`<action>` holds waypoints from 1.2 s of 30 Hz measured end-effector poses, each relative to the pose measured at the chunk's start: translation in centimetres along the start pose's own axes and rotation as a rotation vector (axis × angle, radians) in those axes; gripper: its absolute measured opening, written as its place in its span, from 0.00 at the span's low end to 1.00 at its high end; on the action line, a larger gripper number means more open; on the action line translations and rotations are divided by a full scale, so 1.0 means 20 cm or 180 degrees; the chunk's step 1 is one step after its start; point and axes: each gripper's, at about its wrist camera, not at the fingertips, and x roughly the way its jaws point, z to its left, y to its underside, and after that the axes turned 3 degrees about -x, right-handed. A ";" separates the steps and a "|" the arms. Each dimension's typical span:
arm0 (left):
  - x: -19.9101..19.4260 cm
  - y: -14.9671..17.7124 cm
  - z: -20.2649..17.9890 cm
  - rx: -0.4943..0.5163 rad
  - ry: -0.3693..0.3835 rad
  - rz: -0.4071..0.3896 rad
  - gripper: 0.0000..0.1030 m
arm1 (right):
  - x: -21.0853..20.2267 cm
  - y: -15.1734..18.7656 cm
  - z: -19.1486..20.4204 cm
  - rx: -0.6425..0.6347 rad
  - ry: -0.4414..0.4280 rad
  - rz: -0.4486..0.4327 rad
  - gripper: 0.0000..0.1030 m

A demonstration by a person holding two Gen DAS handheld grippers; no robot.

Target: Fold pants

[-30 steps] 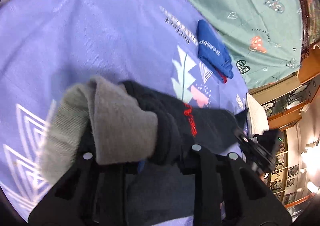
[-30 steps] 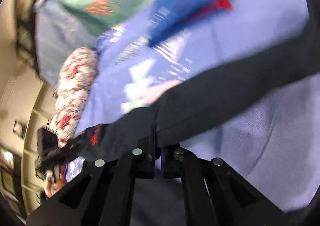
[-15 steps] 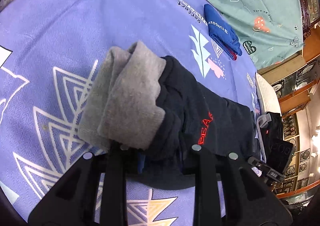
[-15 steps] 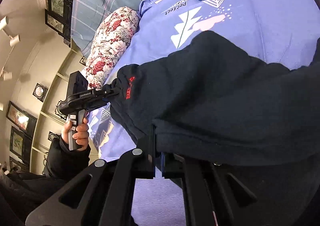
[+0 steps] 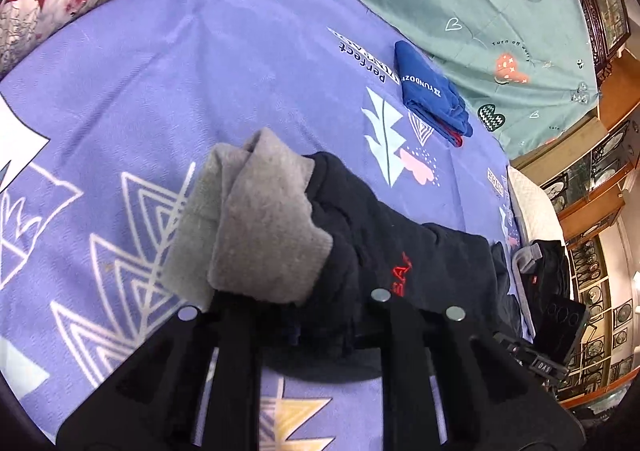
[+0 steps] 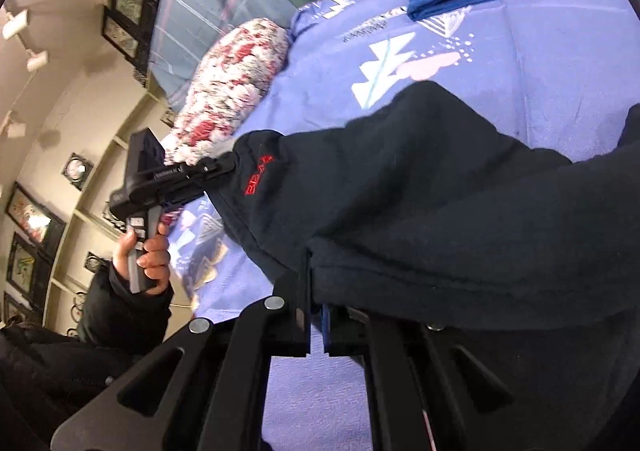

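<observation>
My left gripper (image 5: 298, 325) has just closed tighter; its jaws clamp the black pants (image 5: 400, 243) at the grey-lined waistband. My right gripper (image 6: 318, 327) stays pinched on their other end. The pants, airborne a second ago, now sag onto the bed (image 5: 168, 75), the blue folded garment (image 5: 432, 91) beyond.

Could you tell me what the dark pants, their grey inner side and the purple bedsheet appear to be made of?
The dark pants look like a thick, matte knit, probably fleece: soft bulky folds, no sheen, red embroidered lettering. The grey inner side looks brushed and fuzzy, with a ribbed band at its edge. The purple bedsheet seems a thin, smooth woven cotton or blend, with a fine weave and flat printed patterns.
</observation>
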 end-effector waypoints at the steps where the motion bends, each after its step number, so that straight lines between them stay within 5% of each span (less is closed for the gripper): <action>1: 0.00 0.01 0.01 0.0029 -0.0047 0.0016 0.15 | 0.00 0.00 0.00 -0.0009 -0.0001 0.0015 0.04; 5: 0.11 0.05 0.08 0.0005 -0.0278 0.0146 0.15 | 0.05 0.01 -0.01 0.0026 0.0110 0.0187 0.04; 19: 0.09 0.15 0.13 -0.0067 -0.0287 0.0053 0.18 | 0.13 0.05 -0.08 0.0148 0.0490 0.0517 0.10; 22: 0.07 0.16 0.10 -0.0008 -0.0298 0.0102 0.20 | 0.09 0.05 -0.07 0.0137 0.0494 0.0512 0.24; 24: 0.01 0.16 0.07 0.0041 -0.0128 0.0138 0.44 | 0.03 0.06 -0.04 0.0067 0.0560 0.0477 0.52; 26: -0.10 0.18 0.04 0.0122 0.0007 0.0036 0.62 | -0.09 0.08 -0.03 0.0037 0.0486 0.0384 0.69; 29: -0.30 0.19 -0.03 0.0311 0.0066 -0.0207 0.71 | -0.39 0.10 -0.05 0.0077 0.0404 0.0028 0.75; 32: -0.40 0.18 -0.14 0.0454 0.0182 -0.0403 0.77 | -0.72 0.06 -0.17 0.0270 0.0942 -0.0482 0.90; 34: -0.36 0.18 -0.22 0.0572 0.0266 -0.0366 0.78 | -0.89 0.00 -0.36 0.0616 0.1478 -0.0678 0.92; 36: -0.23 0.19 -0.31 0.0678 0.0273 -0.0258 0.78 | -0.95 -0.06 -0.50 0.0688 0.1721 -0.0709 0.91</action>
